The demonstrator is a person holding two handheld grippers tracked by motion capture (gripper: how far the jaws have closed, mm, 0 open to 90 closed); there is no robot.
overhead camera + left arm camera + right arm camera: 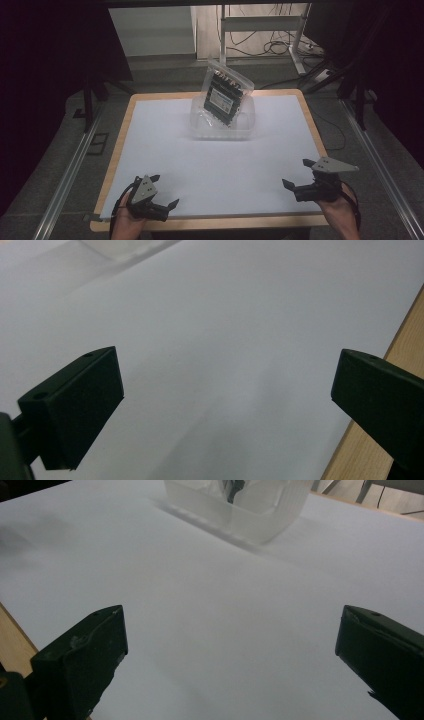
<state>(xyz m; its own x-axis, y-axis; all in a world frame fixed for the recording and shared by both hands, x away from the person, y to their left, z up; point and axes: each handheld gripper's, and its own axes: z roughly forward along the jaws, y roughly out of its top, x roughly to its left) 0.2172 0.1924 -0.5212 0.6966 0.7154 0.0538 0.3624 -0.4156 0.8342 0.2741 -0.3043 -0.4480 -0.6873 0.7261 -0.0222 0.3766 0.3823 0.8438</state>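
No readable text or labels.

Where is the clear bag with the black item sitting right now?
In the high view, the clear bag stands tilted in the clear bin at the table's far centre, well away from both grippers.

place: lab or test workshop | evidence: white-topped counter (215, 165) with wooden rim, metal floor rails (70, 172) on both sides | loose cables (280, 47) on the floor behind | metal frame legs (299, 45) | dark curtains (50, 50) at the sides
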